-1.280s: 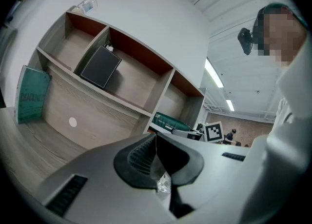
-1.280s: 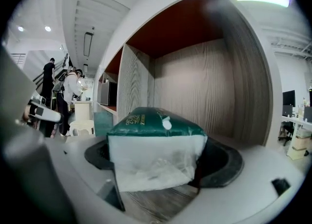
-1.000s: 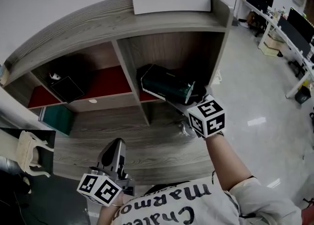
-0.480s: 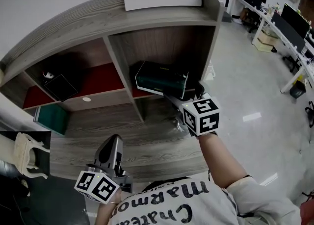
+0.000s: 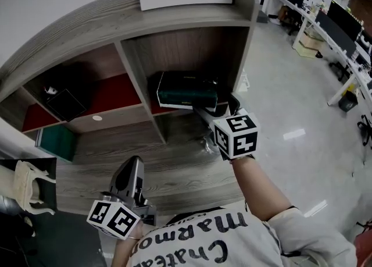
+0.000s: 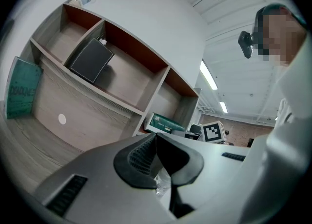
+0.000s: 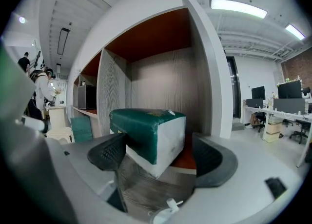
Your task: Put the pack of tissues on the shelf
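The pack of tissues [image 5: 186, 88] is lying in the right-hand compartment of the grey wood-grain shelf [image 5: 87, 30]. It is resting on that compartment's red floor close to the front edge. It is showing as a soft, oblong block: a dark green wrapper is covering its top and long side, with a little pale print on top, while its end face is showing plain white. One lower corner is pointing out toward the right hand-held gripper [image 5: 220, 107]. That gripper is reaching in with its jaws spread wide on either side of the pack, and they have just been closing a little. One pad [image 7: 108, 152] is sitting just beside the green side, though contact cannot be made out, and the other pad [image 7: 210, 162] is standing clear of the white end. The left hand-held gripper [image 5: 131, 181] is hanging low in front of the shelf, well apart from the pack, with its jaws pressed together on nothing. A black box [image 5: 67, 103] is sitting in the neighbouring compartment.
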`<state>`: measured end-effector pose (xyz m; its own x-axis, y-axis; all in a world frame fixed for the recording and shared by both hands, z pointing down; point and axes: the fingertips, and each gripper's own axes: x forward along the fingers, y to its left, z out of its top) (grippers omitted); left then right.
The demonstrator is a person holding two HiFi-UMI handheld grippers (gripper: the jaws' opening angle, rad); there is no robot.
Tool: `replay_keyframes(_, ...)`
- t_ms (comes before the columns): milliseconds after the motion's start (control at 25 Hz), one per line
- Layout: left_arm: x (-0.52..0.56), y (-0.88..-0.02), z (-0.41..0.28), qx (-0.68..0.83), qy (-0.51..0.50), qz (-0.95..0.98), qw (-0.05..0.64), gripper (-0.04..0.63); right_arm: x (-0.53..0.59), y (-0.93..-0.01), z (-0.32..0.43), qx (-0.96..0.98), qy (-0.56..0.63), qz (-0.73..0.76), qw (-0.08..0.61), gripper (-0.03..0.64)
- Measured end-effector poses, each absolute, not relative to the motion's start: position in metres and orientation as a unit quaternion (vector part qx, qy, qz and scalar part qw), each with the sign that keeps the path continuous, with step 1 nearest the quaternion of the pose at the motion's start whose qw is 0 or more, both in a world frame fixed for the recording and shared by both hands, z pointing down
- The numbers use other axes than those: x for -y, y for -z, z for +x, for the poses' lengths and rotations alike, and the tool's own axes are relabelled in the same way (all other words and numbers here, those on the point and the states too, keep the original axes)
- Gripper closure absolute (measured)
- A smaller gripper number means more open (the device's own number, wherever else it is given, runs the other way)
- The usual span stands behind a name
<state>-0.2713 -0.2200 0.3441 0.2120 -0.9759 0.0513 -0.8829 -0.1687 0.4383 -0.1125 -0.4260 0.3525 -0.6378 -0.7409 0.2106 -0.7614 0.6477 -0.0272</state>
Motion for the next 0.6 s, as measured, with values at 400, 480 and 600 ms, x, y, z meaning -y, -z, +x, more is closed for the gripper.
replay_keyframes(400,0.224,-0.3454,-0.2713,0.61,0.125,0.758,0.194,0.577,0.4267,-0.3545,-0.1057,0.898,-0.07,0.427,0.081,0.282)
replay_keyframes(480,0.2244,-0.3455,-0.2715,0.609,0.125,0.759,0.195,0.577,0.4266,-0.3546,-0.1054,0.897,-0.071,0.428,0.081,0.282)
replay_keyframes(600,0.2247,-0.3455,-0.2726,0.607,0.125,0.76,0.195,0.577,0.4267,-0.3544,-0.1048,0.895,-0.07,0.432,0.08,0.282)
